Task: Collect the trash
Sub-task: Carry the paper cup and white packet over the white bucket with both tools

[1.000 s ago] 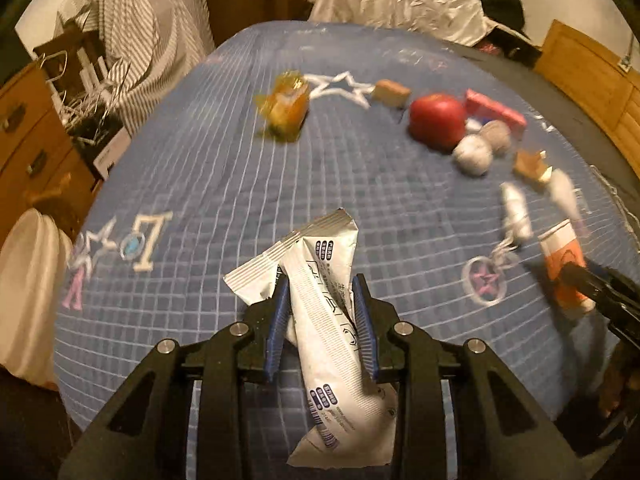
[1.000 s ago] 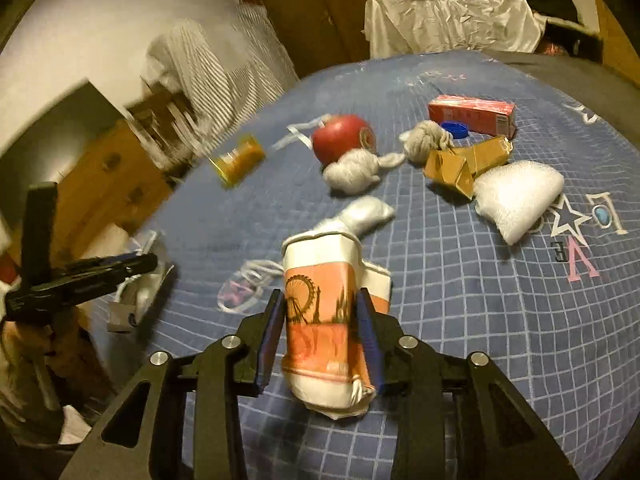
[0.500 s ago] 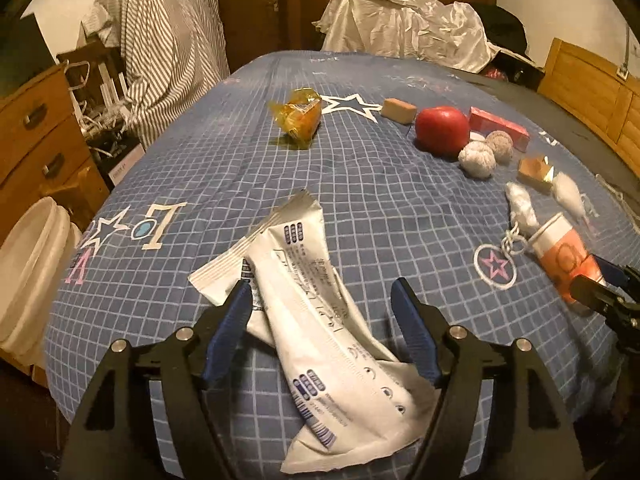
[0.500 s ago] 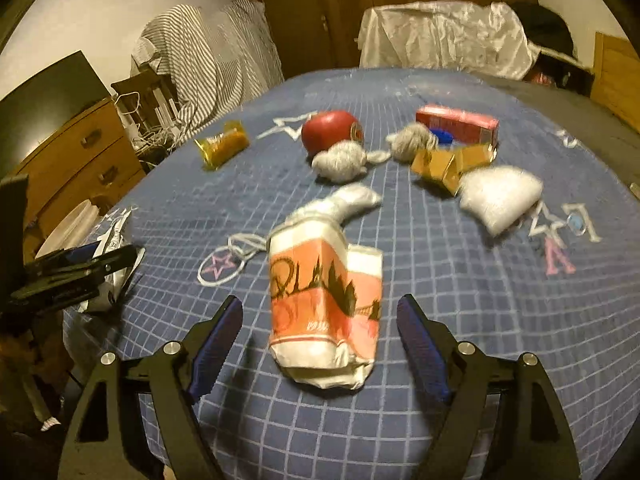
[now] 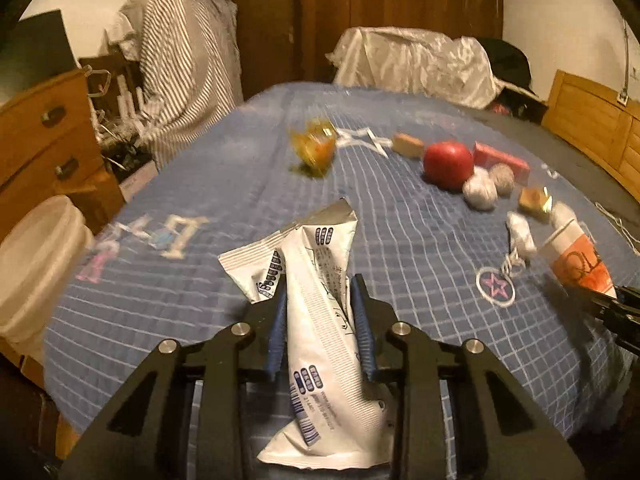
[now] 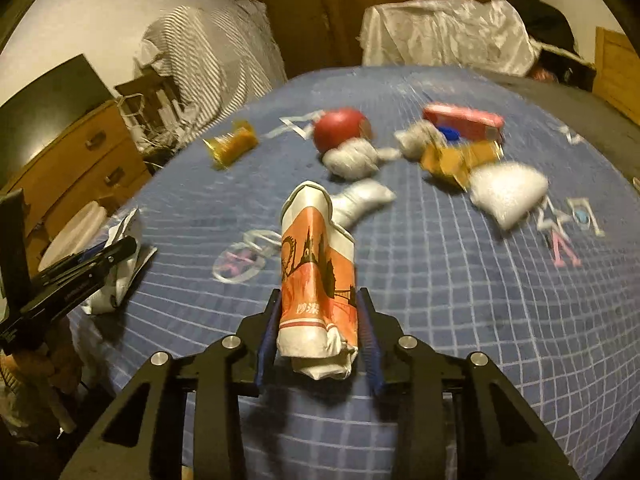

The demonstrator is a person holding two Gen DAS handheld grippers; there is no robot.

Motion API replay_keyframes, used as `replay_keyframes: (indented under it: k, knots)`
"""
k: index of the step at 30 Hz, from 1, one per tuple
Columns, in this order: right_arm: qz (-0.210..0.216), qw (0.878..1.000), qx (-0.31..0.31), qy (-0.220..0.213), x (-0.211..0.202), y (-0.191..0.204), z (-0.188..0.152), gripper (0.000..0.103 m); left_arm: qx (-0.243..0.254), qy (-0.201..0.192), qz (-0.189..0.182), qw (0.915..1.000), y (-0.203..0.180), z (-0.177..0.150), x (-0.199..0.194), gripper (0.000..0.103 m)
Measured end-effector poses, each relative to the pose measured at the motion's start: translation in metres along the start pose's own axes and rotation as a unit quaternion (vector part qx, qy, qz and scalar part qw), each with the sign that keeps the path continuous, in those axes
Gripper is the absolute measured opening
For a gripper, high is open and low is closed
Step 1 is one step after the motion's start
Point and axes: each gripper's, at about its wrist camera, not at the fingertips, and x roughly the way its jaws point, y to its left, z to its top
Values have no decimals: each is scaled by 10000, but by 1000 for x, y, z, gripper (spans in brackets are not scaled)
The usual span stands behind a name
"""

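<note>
on the bed (image 5: pixel 224 184) the wrapper (image 5: pixel 320 304) sits between the left gripper's (image 5: pixel 320 320) fingers, near the front edge. the paper cup (image 6: pixel 316 276) sits between the right gripper's (image 6: pixel 320 324) fingers, to the wrapper's right. farther back lie an apple (image 5: pixel 448 158), two paper balls (image 5: pixel 480 190) just before it, and a box (image 5: pixel 500 160) behind.

I see white wrapper (image 5: pixel 320 320) with blue print; cup (image 6: pixel 316 280) orange-white, dark skyline print; bedspread (image 5: pixel 240 200) blue, white grid, stars; apple (image 5: pixel 448 160) red; blue finger pads (image 6: pixel 266 344)
</note>
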Motion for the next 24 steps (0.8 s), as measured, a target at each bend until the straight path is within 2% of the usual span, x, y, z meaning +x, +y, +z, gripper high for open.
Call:
replay_keyframes:
  k: [5, 7, 11, 17, 24]
  knots:
    - [536, 9974, -360, -334, -17, 46, 38, 38, -95, -452, 312, 9984, 24, 24, -34, 29]
    - [763, 9949, -511, -421, -18, 67, 56, 38, -124, -602, 582, 9964, 42, 39, -48, 29]
    - [1300, 9842, -1066, -555, -10, 136, 103, 38, -293, -775, 1143, 9900, 90, 66, -71, 29]
    - [1938, 9657, -1689, -356, 22, 257, 159, 38, -481, -960, 2066, 9725, 169, 94, -96, 29]
    - [2455, 9417, -2301, 31, 58, 402, 197, 38, -748, -776, 2681, 9573, 256, 108, -103, 29]
